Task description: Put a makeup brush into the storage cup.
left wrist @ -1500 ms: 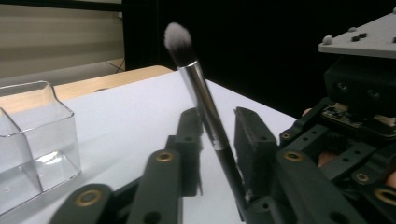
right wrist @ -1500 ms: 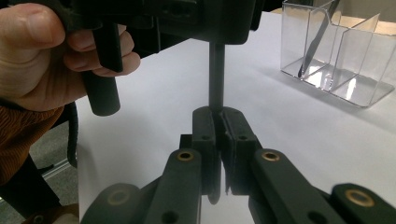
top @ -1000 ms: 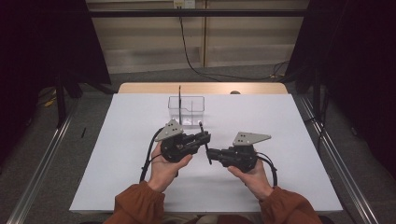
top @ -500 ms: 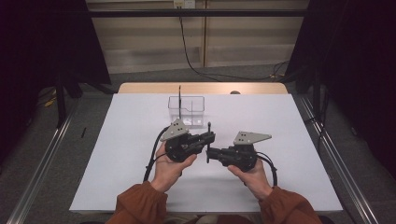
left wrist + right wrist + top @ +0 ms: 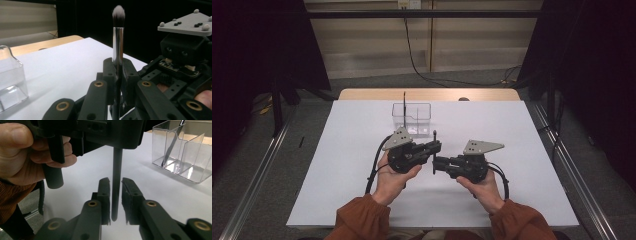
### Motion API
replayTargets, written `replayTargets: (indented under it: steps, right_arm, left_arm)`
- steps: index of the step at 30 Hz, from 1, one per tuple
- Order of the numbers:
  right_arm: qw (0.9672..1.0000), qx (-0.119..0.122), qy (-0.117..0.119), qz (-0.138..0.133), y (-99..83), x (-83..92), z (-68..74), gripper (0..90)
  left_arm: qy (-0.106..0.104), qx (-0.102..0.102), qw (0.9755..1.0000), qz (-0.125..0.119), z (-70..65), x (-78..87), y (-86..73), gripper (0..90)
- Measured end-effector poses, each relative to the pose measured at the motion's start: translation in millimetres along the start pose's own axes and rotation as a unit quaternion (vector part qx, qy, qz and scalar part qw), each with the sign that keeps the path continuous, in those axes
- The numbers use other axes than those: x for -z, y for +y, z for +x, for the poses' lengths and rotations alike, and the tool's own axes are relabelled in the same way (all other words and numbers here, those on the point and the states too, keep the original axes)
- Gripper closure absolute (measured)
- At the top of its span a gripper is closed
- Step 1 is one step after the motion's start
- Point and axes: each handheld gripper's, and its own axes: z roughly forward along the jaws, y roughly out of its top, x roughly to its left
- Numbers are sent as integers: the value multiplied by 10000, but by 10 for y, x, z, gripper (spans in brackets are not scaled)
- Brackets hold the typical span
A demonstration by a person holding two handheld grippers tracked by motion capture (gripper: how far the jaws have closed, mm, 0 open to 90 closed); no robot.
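A makeup brush (image 5: 434, 150) with a black handle, silver ferrule and pale-tipped bristles stands upright above the white table. My left gripper (image 5: 437, 146) is shut on the brush (image 5: 117, 50) around mid-handle, bristles up. My right gripper (image 5: 435, 162) faces it from the right, lower down. Its jaws have just been opening, and the handle's lower end (image 5: 116, 185) hangs between its pads (image 5: 103, 192) with a thin gap on each side. In the left gripper view, the right gripper's body and grey plate (image 5: 185, 25) sit close behind.
A clear divided organiser (image 5: 412, 117) stands on the white table cover (image 5: 522, 130) just beyond the grippers. A thin dark tool (image 5: 172, 143) leans in one of its compartments. The wooden table edge (image 5: 362, 94) lies behind it, and metal rails run along both sides.
The brush and the left gripper's tips have shifted slightly right, closer to the right gripper. Both hands otherwise stay where they were.
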Motion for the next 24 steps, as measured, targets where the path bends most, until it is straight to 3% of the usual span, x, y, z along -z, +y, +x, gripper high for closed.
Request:
replayTargets:
  steps: [5, 10, 22, 24]
  right_arm:
    - [10000, 35, -6, -6, 5, 9, 0, 704]
    - [9999, 90, -65, -25, 6, 13, 2, 584]
    - [9997, -19, -240, -31, 6, 13, -33, 214]
    - [9997, -53, -247, -14, 4, 15, -53, 147]
  left_arm:
    - [44, 11, 10000, 18, 28, 14, 1, 838]
    - [38, -8, 10000, 25, 37, 36, 6, 838]
    - [160, 13, 9999, -5, 97, 111, 16, 838]
    - [196, -61, 9998, 25, 96, 115, 16, 838]
